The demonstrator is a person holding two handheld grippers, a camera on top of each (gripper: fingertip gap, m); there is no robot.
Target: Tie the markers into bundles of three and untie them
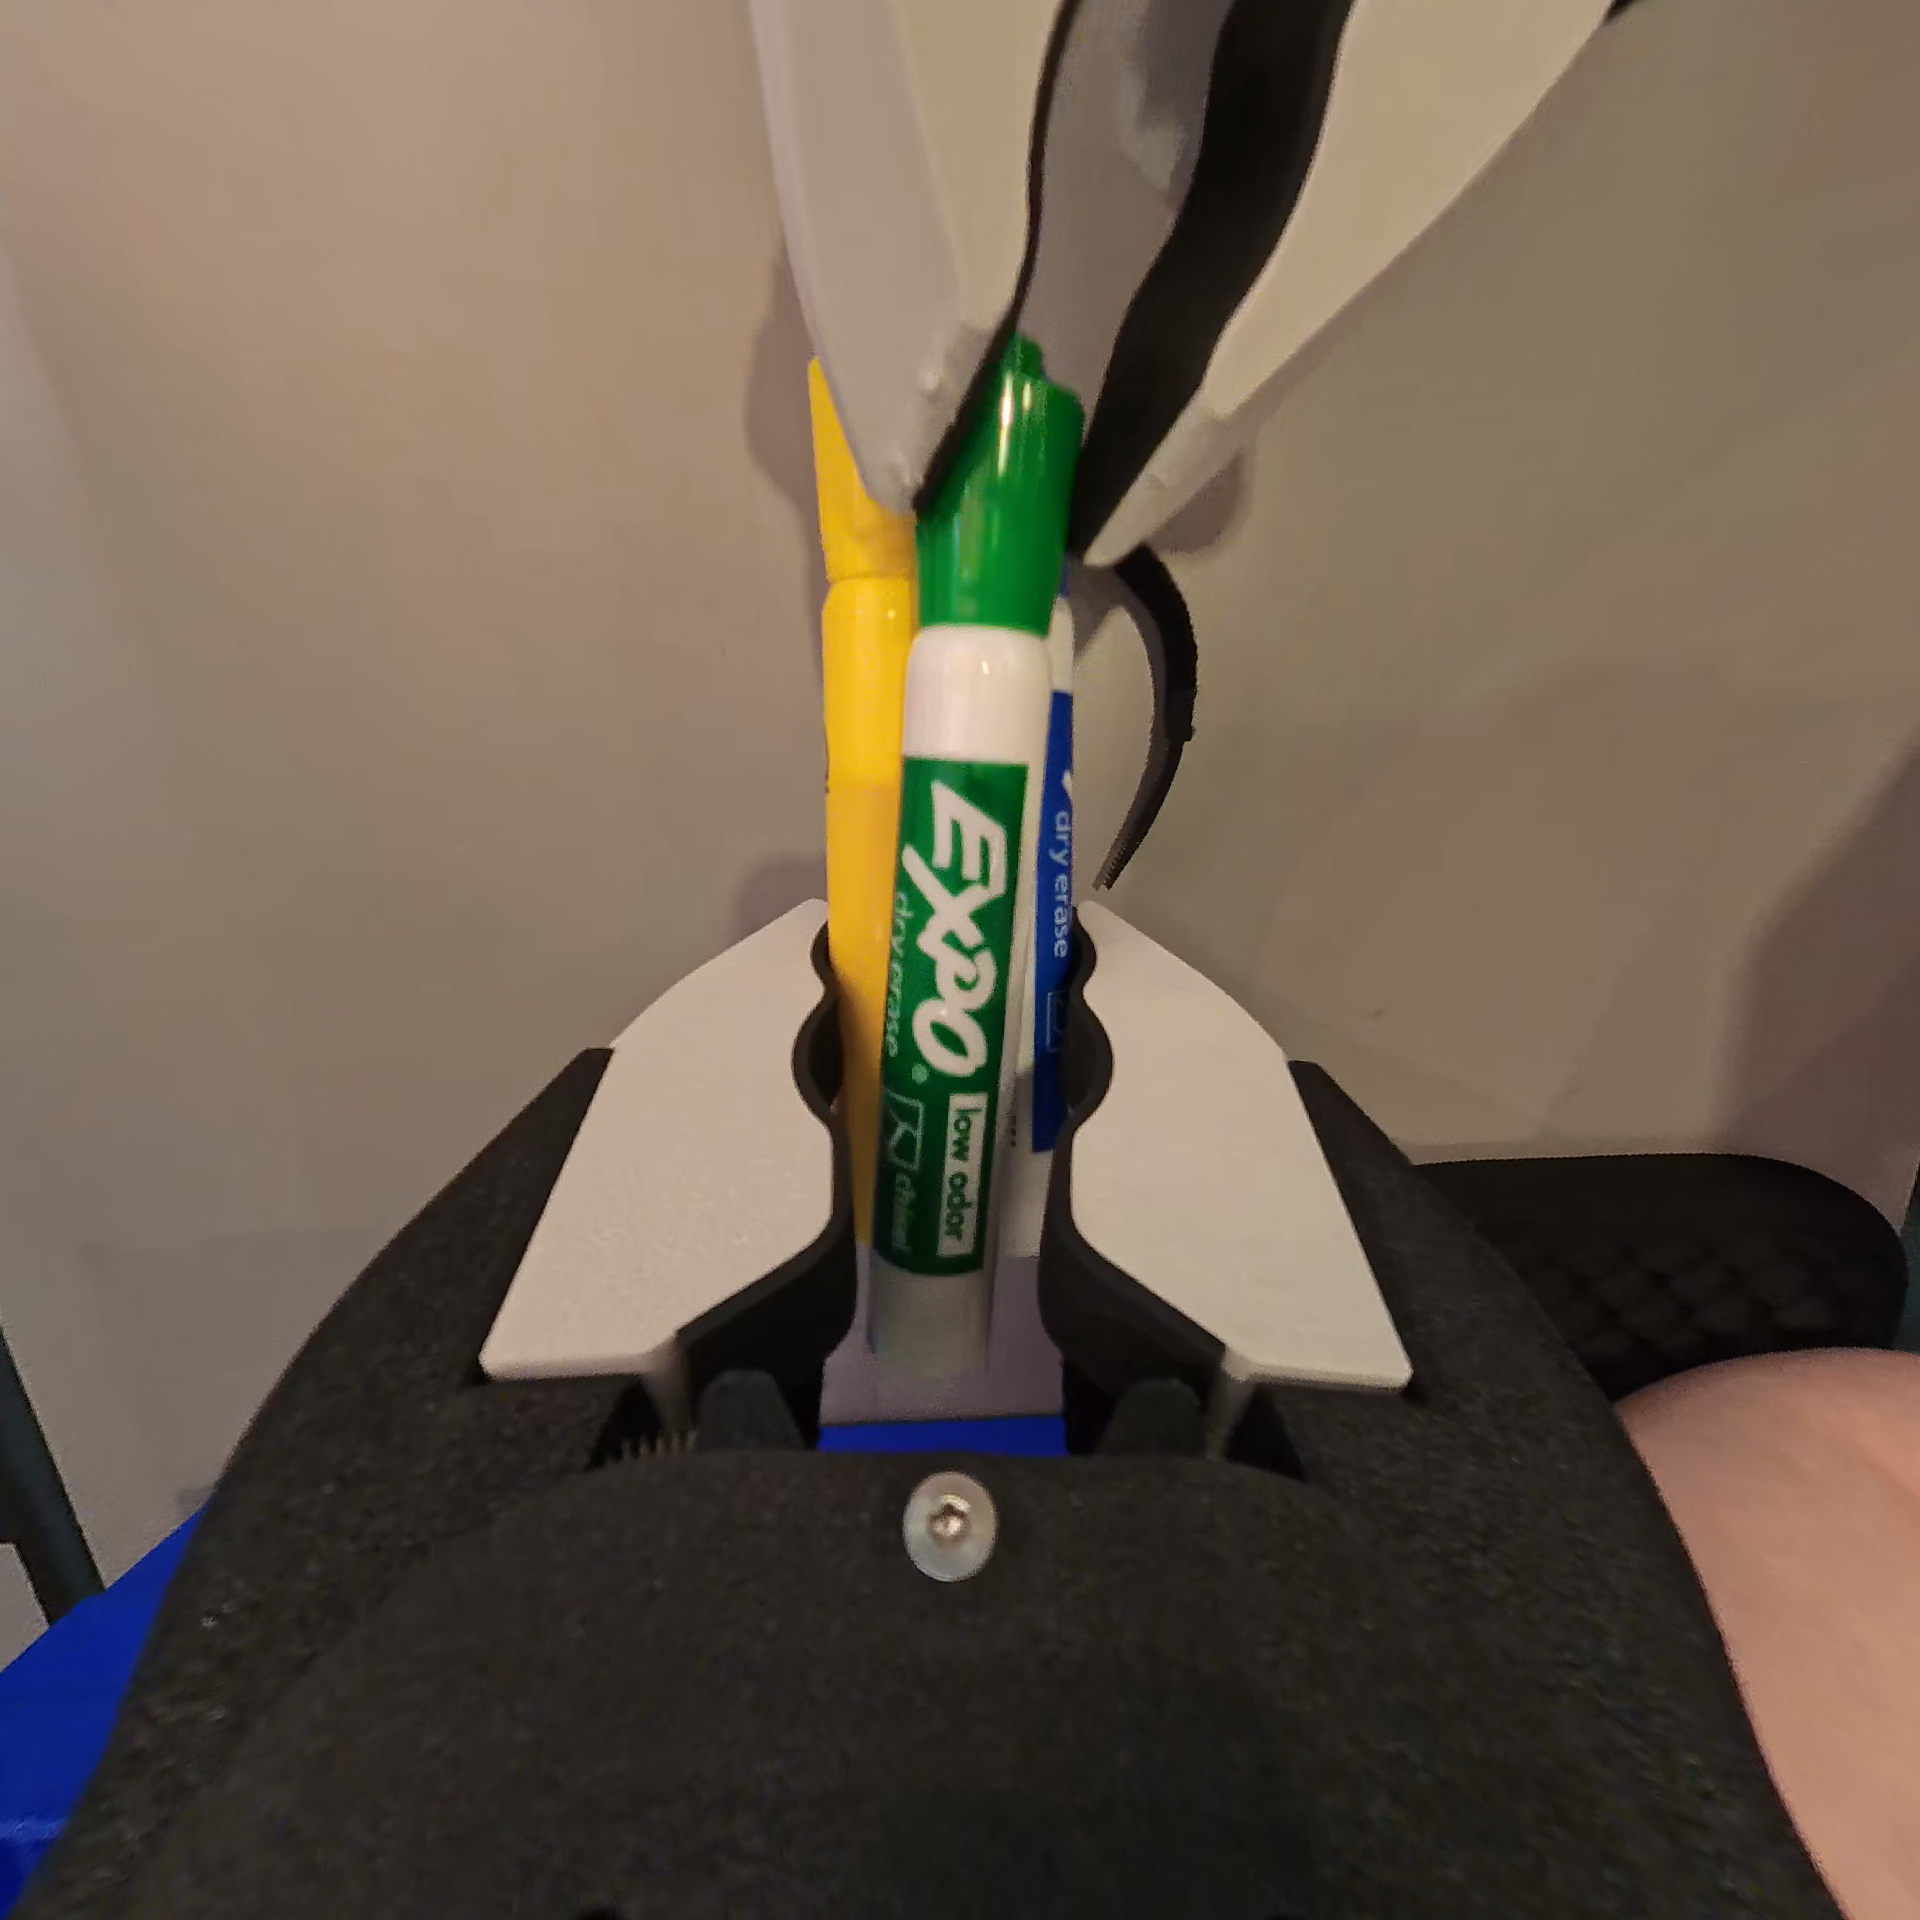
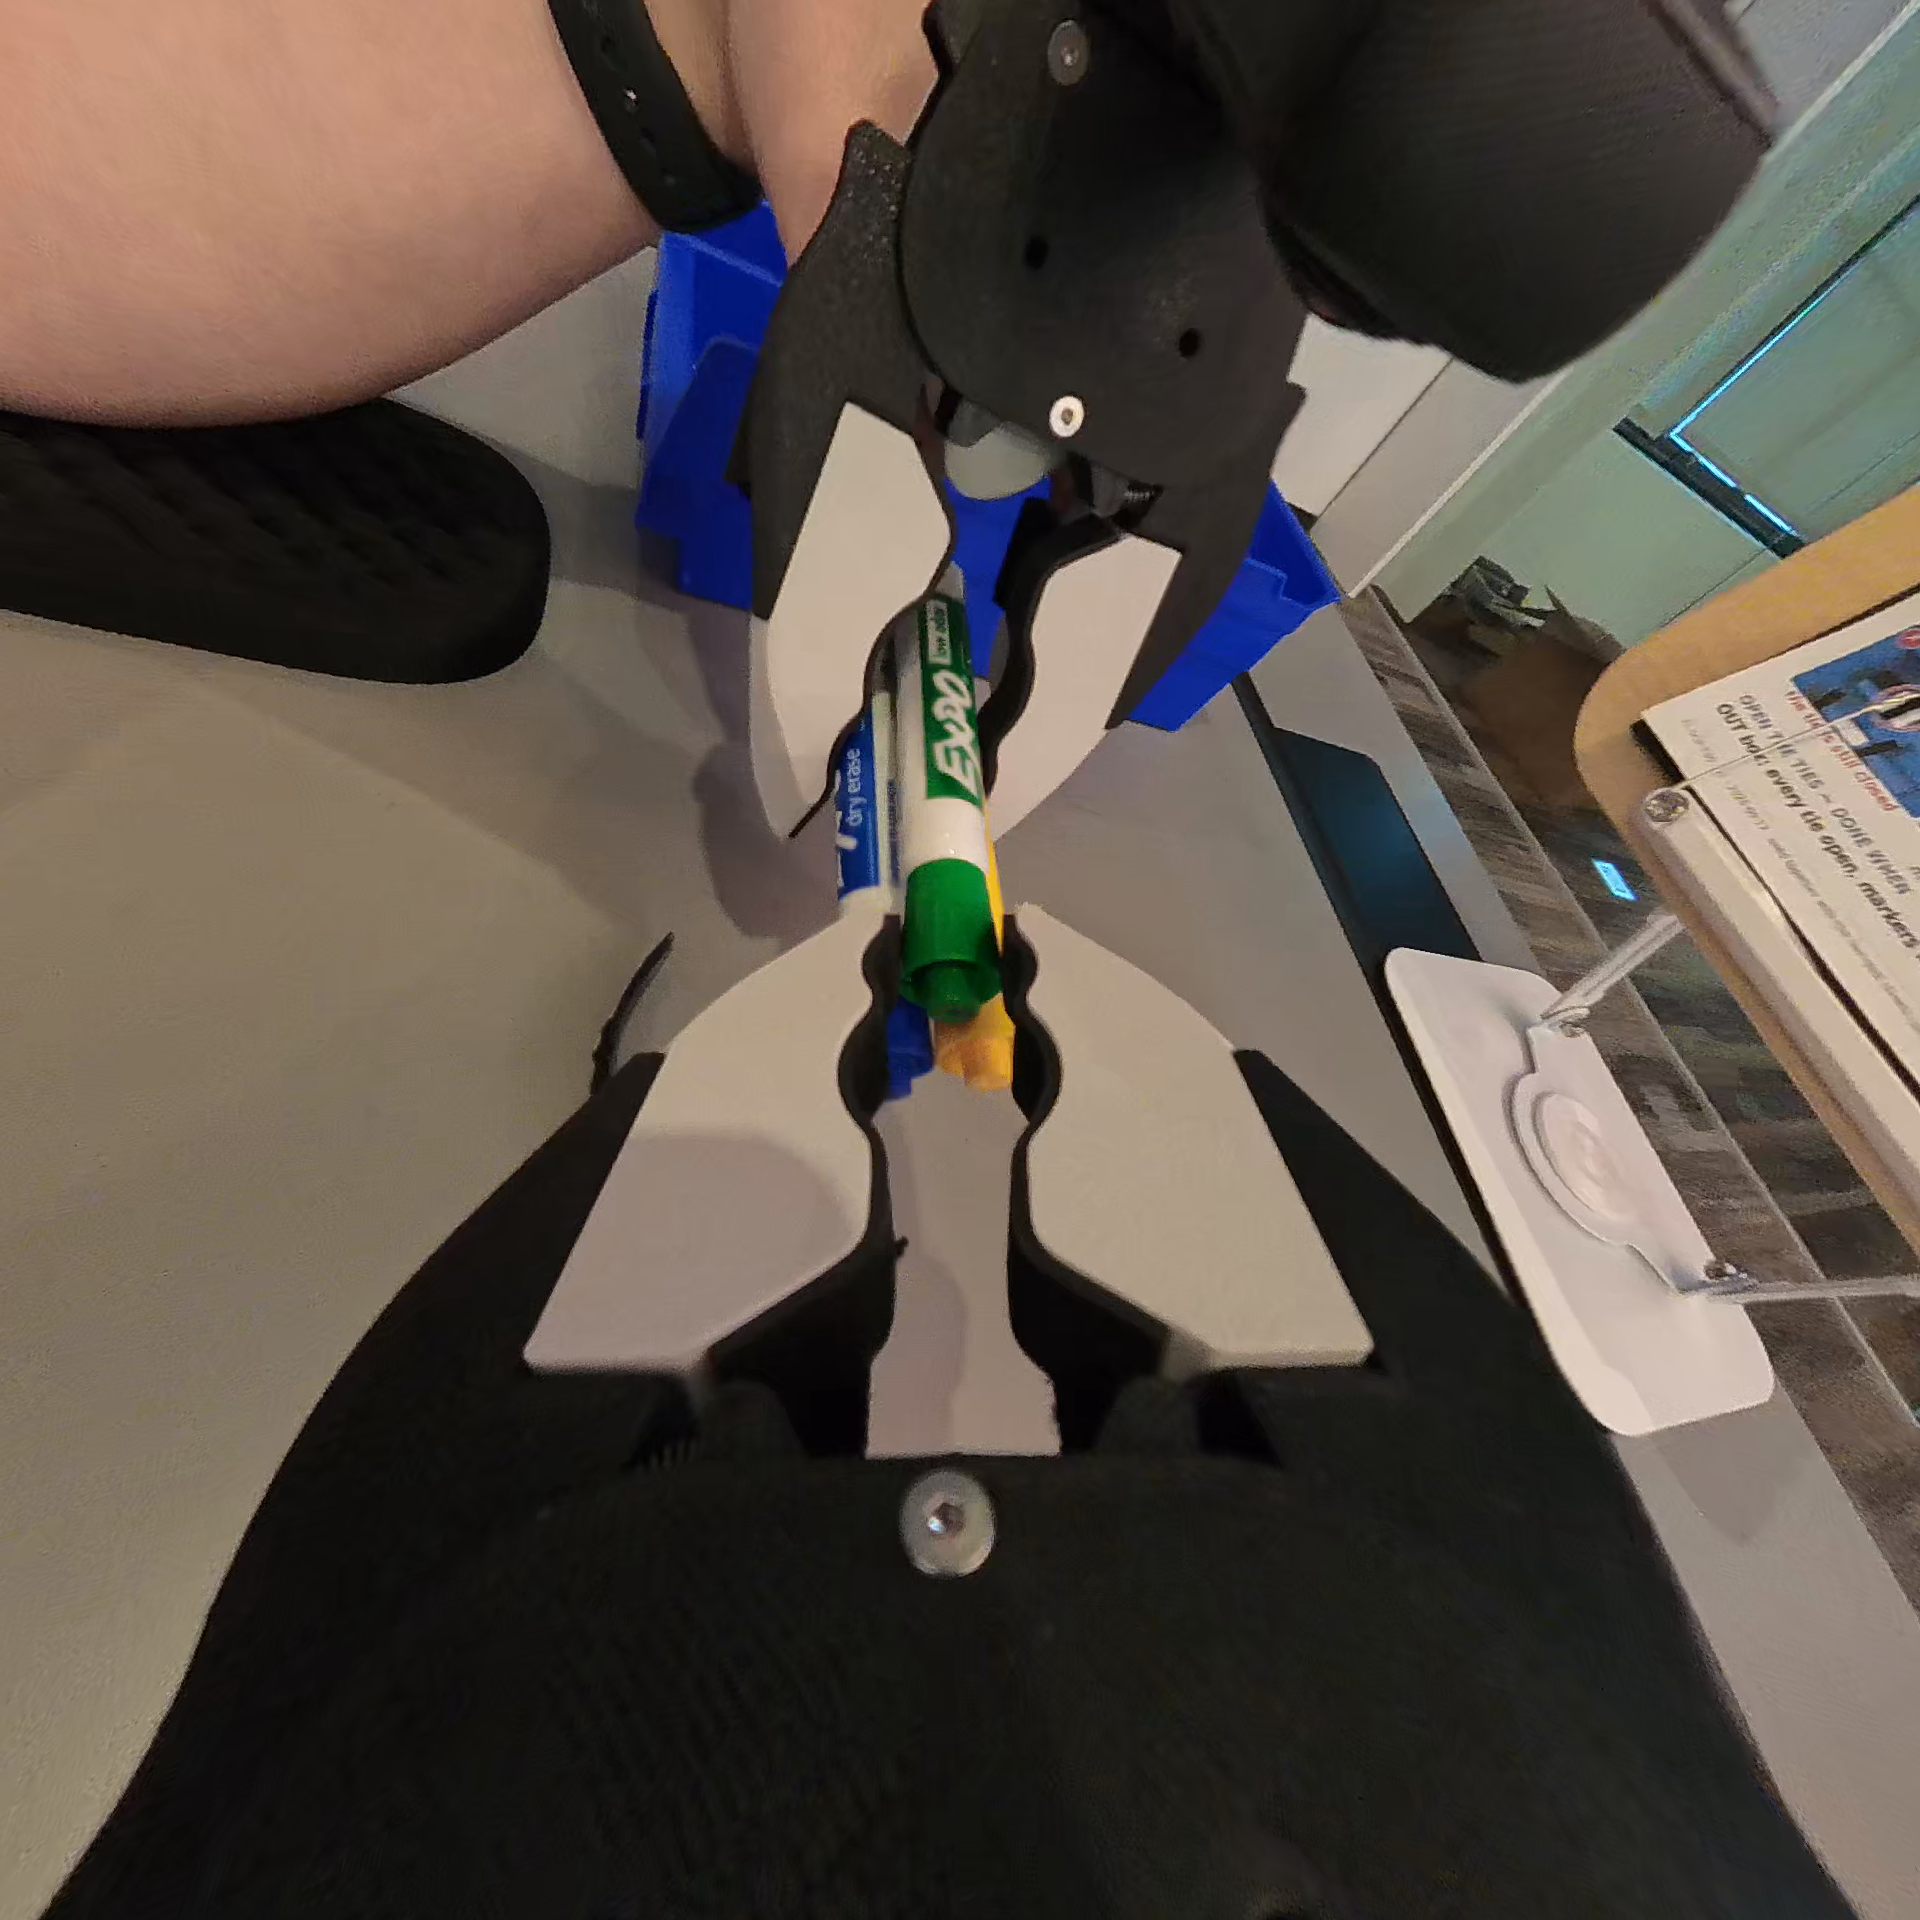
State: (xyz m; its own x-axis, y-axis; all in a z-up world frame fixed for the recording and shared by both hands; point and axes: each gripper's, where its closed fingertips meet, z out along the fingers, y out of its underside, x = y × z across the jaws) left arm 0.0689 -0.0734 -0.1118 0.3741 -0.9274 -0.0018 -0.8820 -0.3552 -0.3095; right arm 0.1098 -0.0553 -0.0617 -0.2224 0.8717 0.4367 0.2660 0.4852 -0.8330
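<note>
Three markers lie side by side as a bundle: a green marker (image 1: pixel 961 852), a yellow marker (image 1: pixel 860 748) and a blue marker (image 1: pixel 1055 935). My left gripper (image 1: pixel 951 935) is shut on the barrels of the bundle. My right gripper (image 2: pixel 948 935) is shut on the cap ends, with the green cap (image 2: pixel 943 945), yellow cap (image 2: pixel 977 1049) and blue cap (image 2: pixel 906 1044) between its jaws. In the left wrist view it comes in from above (image 1: pixel 997 488). A black strap (image 1: pixel 1148 727) hangs loose beside the blue marker, and its end shows left of my right gripper (image 2: pixel 634 997).
A blue bin (image 2: pixel 707 416) stands on the grey table (image 2: pixel 312 987) behind the left gripper (image 2: pixel 914 790). A person's forearm with a black wristband (image 2: pixel 655 114) is at top left. A white stand base (image 2: pixel 1579 1195) and a printed sheet (image 2: pixel 1808 790) are at the right. My right fingertips sit around 7 cm from my left ones.
</note>
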